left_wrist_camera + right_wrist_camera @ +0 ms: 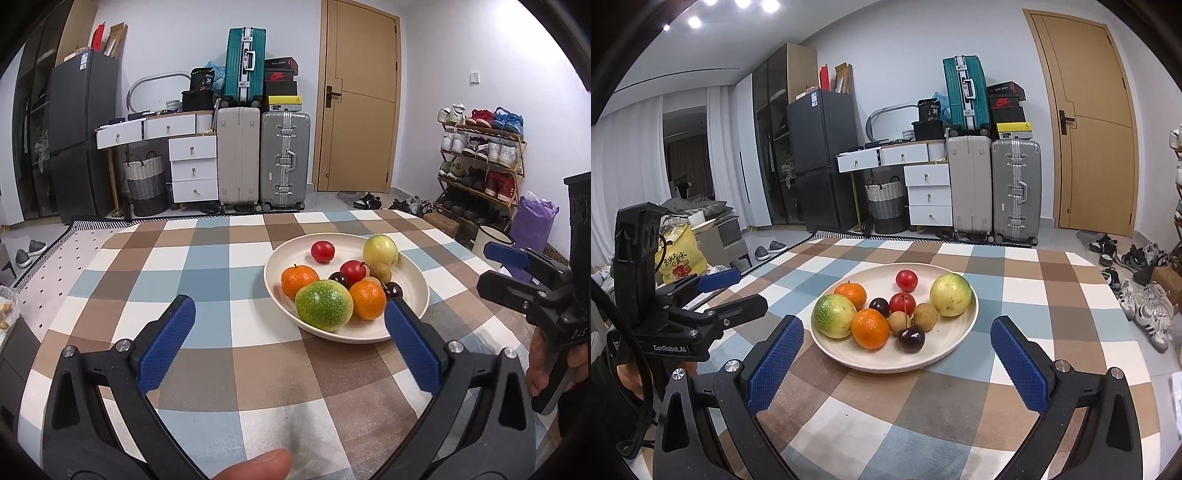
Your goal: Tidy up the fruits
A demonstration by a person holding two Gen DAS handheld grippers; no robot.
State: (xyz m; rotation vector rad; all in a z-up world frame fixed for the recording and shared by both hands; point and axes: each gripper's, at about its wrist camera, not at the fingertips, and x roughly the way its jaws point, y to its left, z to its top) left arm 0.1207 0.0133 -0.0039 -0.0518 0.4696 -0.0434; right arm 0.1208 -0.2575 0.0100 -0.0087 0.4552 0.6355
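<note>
we had the left gripper wide open, holding nothing | right gripper same, wide and empty | plate held 2 oranges, all untouched

I'm in a home, a lived-in room: checked tablecloth under me, stacked suitcases by the wooden door, a crowded shoe rack (sneakers everywhere), fridge, white drawers.

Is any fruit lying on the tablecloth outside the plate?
No, every fruit, including the green fruit and the near orange, lies inside the plate.
</note>
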